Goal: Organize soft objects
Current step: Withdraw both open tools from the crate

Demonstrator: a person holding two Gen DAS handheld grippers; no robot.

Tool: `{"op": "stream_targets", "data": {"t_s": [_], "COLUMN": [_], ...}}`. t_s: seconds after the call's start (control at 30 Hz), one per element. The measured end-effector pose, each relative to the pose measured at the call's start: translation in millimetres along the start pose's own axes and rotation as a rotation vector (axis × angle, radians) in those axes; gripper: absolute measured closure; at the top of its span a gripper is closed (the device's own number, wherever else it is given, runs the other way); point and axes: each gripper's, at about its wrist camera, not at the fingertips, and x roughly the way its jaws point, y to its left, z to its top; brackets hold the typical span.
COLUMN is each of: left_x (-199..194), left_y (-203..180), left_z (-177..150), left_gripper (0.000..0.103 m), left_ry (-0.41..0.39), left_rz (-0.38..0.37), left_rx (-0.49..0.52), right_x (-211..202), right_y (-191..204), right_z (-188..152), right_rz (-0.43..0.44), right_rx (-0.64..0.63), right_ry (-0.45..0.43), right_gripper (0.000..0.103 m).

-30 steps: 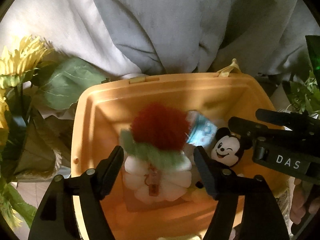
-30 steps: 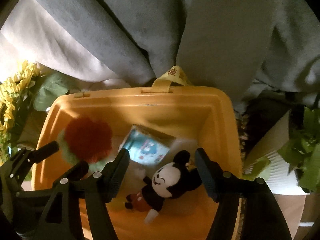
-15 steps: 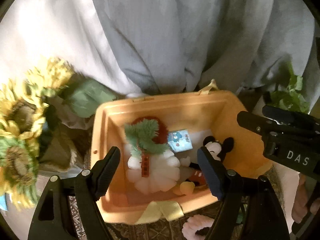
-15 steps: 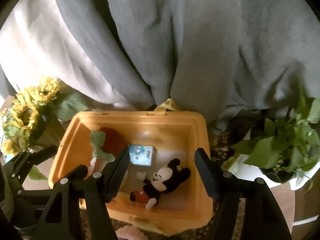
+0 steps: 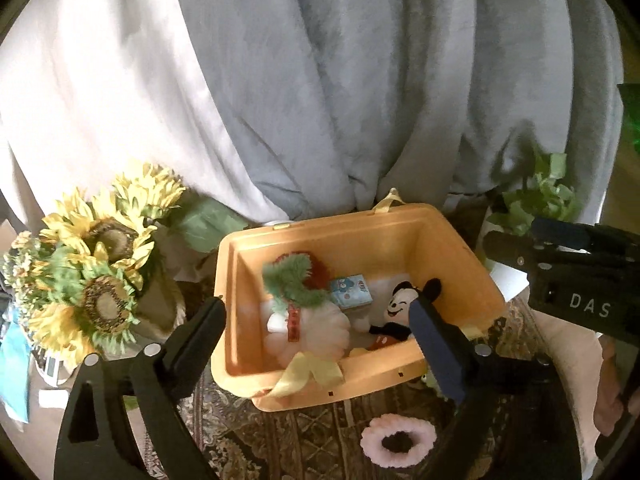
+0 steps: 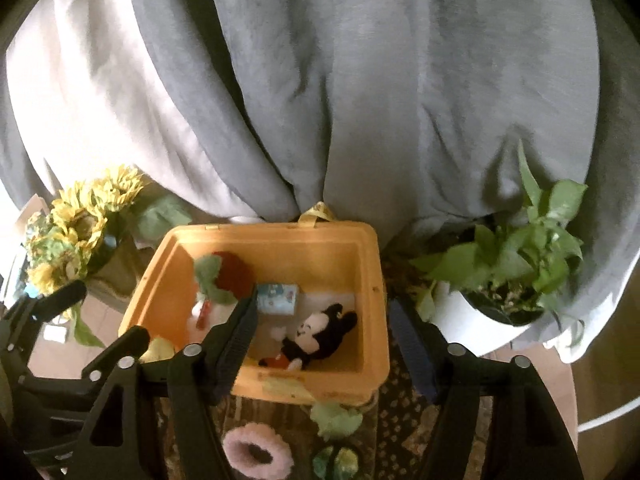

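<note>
Hovering above an orange bin (image 5: 452,256), the left gripper (image 5: 316,316) and right gripper (image 6: 320,320) are both seen with jaws spread wide and nothing held. Inside the bin are listed: a mouse plush (image 6: 316,334) lying on its side toward the right wall, a small printed pouch (image 6: 277,299) just beside it, a white pumpkin plush (image 5: 320,330) and a red-and-green pompom (image 5: 298,274) at the left. Outside, on a patterned rug (image 5: 304,440) just in front of the bin, are noted a pink scrunchie (image 5: 398,440) and green soft pieces (image 6: 336,420). Sunflowers (image 5: 92,280) stand to the left, a potted plant (image 6: 520,256) to the right. The step in hand is judged a gap between deposits; next, a gripper would need lowering onto the scrunchie, closed gently, then carried over the rim.
</note>
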Motion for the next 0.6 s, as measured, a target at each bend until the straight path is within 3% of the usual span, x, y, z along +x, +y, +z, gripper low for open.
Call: {"op": "stream_targets", "data": {"t_s": [0.6], "left_x": [-36.1], "left_y": [-31.5], "left_z": [-51.7], "left_gripper": [0.0], "left_ry": [-0.045], "left_rz": [-0.001], "left_rx": [0.077], "right_x": [-25.7], "right_y": [-13.3], "right_z": [-66.8], "right_rz": [0.0], "right_rx": [-0.017], "right_ry": [0.007], "right_gripper": [0.024]}}
